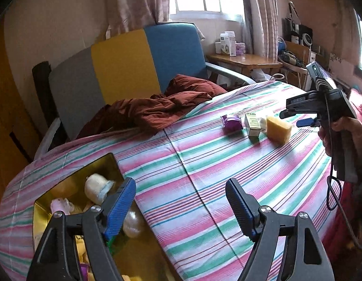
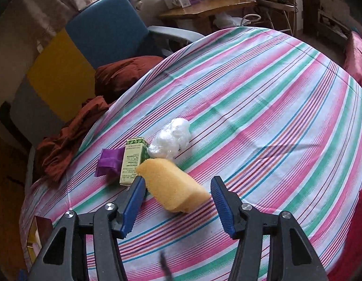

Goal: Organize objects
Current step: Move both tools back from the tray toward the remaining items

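A striped cloth (image 2: pixel 263 98) in pink, green and white is seen spread over the surface in both views. In the right wrist view, the right gripper (image 2: pixel 178 208) is held with its jaws apart, and a yellow sponge (image 2: pixel 173 185) lies on the cloth between the 2 blue pads; no pad is seen pressing on it, though the left pad stands just beside its edge. At 11 o'clock from the sponge a green-and-white carton (image 2: pixel 132 161) lies touching it, and a purple packet (image 2: pixel 109 161) lies at 9 o'clock of the carton, just beside it. A crumpled white plastic wad (image 2: pixel 171 139) rests at 12 o'clock of the sponge.

In the left wrist view, the left gripper (image 1: pixel 181 208) is held wide apart with nothing between its pads, only bare cloth. At 9 o'clock of it a gold tin (image 1: pixel 70 178) stands open on the cloth, with a white roll (image 1: pixel 97 187) and other small soft items inside; the left pad overlaps the tin's near corner in the picture. Toward 2 o'clock the sponge, carton and packet are seen in a row, well apart from the tin, with the other gripper and a hand (image 1: pixel 340 131) beside them. A rust-red blanket (image 1: pixel 157 107) is draped at 12 o'clock over a grey, yellow and blue chair (image 1: pixel 124 63).
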### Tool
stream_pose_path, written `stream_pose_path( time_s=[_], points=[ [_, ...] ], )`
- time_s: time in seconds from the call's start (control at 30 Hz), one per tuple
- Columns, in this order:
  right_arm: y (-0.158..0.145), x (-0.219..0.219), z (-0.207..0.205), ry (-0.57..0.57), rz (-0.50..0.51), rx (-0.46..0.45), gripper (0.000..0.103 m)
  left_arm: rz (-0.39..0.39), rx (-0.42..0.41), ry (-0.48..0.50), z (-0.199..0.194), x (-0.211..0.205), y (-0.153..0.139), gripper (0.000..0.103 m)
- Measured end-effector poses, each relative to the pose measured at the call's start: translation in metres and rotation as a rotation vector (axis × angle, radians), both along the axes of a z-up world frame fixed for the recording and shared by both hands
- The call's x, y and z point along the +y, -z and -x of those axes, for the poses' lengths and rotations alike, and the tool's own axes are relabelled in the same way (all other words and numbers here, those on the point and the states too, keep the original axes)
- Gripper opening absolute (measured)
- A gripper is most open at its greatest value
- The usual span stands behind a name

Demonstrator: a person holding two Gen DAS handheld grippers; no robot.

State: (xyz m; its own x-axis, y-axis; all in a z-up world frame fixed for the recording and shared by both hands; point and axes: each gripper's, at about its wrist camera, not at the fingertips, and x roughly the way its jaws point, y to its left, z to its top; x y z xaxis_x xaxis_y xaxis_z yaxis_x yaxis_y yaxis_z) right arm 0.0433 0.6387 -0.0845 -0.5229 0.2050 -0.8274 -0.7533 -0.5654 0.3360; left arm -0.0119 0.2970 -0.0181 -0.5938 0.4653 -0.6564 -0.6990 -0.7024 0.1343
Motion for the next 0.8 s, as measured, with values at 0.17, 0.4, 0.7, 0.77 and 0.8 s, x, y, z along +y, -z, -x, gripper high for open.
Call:
stream_pose_path(
  time_s=[0.17,0.4,0.7,0.77,0.8],
  points=[
    [-0.003,-0.003,0.004,-0.029,-0.02,-0.001,0.064,0.018,0.002,0.016,0.0,0.013,0.003,0.079],
    [-0.006,-0.008,0.01,-0.062,-0.049,-0.012,0.064,0.051,0.001,0.036,0.003,0.03,0.011,0.079],
    [-0.008,-0.004,0.004,-0.035,-0.028,0.01,0.064,0.081,-0.01,0.064,0.006,0.052,0.02,0.079],
    [-0.007,-0.002,0.002,-0.028,-0.021,0.014,0.064,0.089,-0.01,0.069,0.008,0.057,0.021,0.079],
    [-0.007,-0.001,0.002,-0.025,-0.014,0.018,0.064,0.092,-0.013,0.072,0.009,0.06,0.022,0.079]
  ],
)
